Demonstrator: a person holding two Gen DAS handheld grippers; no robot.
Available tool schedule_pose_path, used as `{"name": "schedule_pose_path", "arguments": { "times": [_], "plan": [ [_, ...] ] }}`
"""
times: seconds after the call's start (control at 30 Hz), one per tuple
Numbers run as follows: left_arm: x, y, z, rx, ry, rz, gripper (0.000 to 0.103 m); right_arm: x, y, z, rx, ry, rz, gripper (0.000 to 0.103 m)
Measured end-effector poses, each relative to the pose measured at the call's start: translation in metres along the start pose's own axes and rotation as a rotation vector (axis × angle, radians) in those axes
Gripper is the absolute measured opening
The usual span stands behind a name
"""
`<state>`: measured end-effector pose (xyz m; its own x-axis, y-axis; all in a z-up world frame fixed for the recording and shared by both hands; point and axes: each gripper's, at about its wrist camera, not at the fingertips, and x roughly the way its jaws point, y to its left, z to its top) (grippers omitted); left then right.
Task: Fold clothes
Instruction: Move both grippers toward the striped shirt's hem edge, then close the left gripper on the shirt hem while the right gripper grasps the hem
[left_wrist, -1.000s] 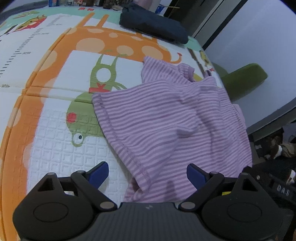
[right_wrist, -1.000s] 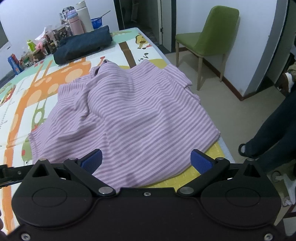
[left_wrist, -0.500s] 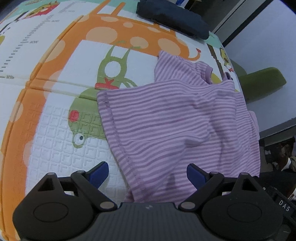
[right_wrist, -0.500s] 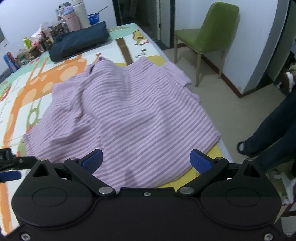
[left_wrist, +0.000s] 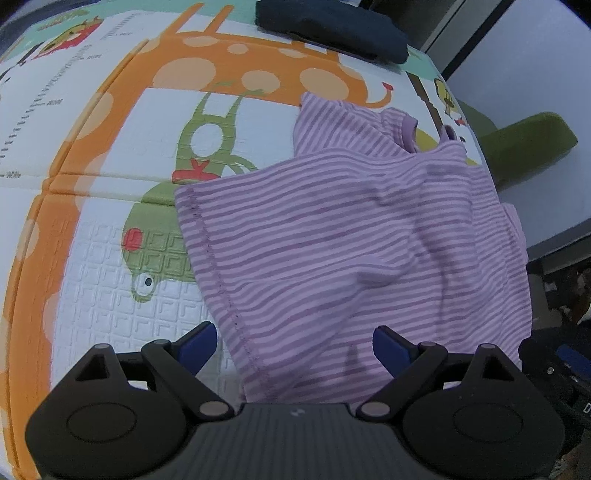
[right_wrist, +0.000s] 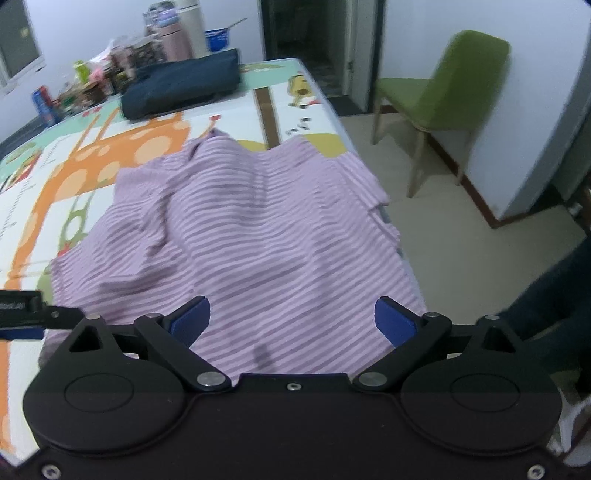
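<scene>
Purple striped knit shirt (left_wrist: 351, 236) rumpled on embossed foam mat (left_wrist: 110, 302) (stitched hem visible). Left gripper (left_wrist: 291, 345) & right gripper (right_wrist: 291, 321) low over near edge, jaws spread wide, empty.

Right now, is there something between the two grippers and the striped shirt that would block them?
Nothing visible blocks them. The left gripper and the right gripper are both open, right over the near part of the shirt. The folded dark garment lies apart, at the far end of the mat.
</scene>
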<state>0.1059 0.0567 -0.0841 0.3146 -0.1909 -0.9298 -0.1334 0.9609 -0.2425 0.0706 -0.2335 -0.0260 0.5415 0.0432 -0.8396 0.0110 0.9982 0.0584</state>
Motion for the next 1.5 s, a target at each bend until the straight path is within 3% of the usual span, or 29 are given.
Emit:
{"name": "schedule_pose_path", "arguments": {
  "times": [0.43, 0.67, 1.07, 1.23, 1.37, 1.5],
  "plan": [
    [-0.001, 0.014, -0.005, -0.006, -0.015, -0.083, 0.088, 0.001, -0.001, -0.007, -0.061, 0.006, -0.025, 0.096],
    [0.001, 0.031, -0.004, -0.033, 0.001, -0.058, 0.088, 0.0, -0.006, -0.008, -0.052, -0.011, -0.02, 0.096],
    [-0.007, 0.037, 0.004, -0.109, 0.023, -0.096, 0.082, 0.004, -0.007, -0.011, -0.02, -0.018, -0.011, 0.096],
    [-0.007, 0.035, 0.007, -0.109, 0.023, -0.098, 0.062, 0.002, -0.009, -0.013, 0.001, -0.025, -0.009, 0.096],
    [-0.006, 0.035, 0.007, -0.116, 0.011, -0.086, 0.051, 0.001, -0.013, -0.016, 0.021, -0.028, -0.009, 0.096],
    [-0.003, 0.035, 0.007, -0.12, 0.01, -0.064, 0.029, 0.0, -0.017, -0.017, 0.033, -0.029, -0.015, 0.096]
  ]
}}
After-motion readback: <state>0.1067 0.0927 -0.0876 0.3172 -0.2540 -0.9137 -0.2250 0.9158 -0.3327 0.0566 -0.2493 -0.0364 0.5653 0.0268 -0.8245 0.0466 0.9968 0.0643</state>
